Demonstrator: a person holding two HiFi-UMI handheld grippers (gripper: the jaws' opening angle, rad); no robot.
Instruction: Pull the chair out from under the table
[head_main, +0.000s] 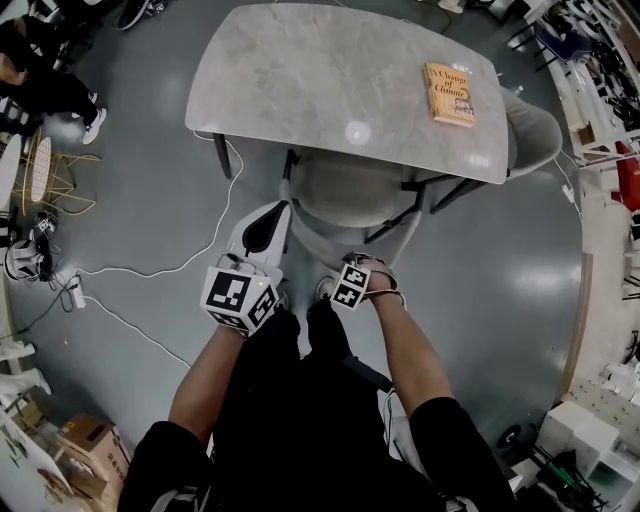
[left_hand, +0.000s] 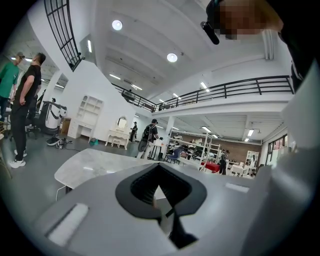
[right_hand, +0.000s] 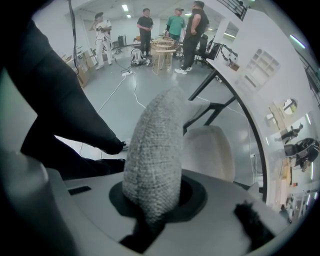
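The chair (head_main: 350, 190) sits tucked under the table's (head_main: 300, 80) near edge. For pulling, the right gripper (right_hand: 152, 202) points down, fingers clamped on its backrest (right_hand: 155, 135). The left gripper (head_main: 275, 218) hovers alongside, fingers together, empty.

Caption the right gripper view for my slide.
Right gripper shut on the chair's backrest, seat partly under the table.

Bright, even indoor light in all three views. In the head view, a white glare spot sits on the pale table (head_main: 300, 80) near upper centre, and soft sheen marks the glossy grey floor (head_main: 545, 275) at right. Shadows are faint. Round ceiling lights (left_hand: 171, 57) glow at upper centre of the left gripper view. Both gripper views bulge fisheye-fashion with black corners. Their near foreground looks slightly soft, perhaps out of focus.
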